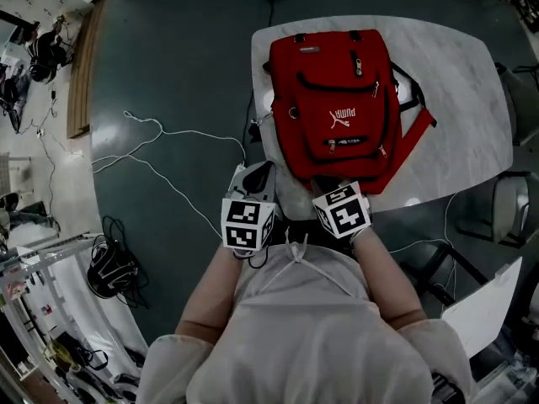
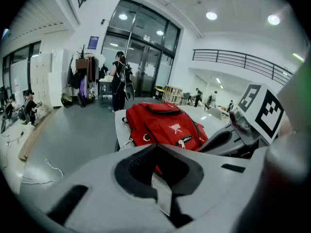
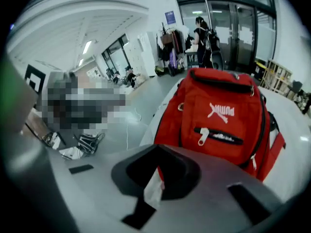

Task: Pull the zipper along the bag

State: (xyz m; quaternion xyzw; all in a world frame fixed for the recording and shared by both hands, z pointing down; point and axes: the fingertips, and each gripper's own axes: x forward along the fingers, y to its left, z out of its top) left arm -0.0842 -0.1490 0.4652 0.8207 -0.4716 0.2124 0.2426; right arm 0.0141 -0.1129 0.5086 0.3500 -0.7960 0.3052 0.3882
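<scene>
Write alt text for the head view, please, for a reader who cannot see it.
A red backpack lies flat on a pale table, seen from above. At its near edge a person in a white shirt holds the left tongs and right tongs, both shut and empty, short of the backpack.

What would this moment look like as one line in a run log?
left gripper: jaws shut, empty | right gripper: jaws shut, empty | red backpack: on table, not gripped
</scene>
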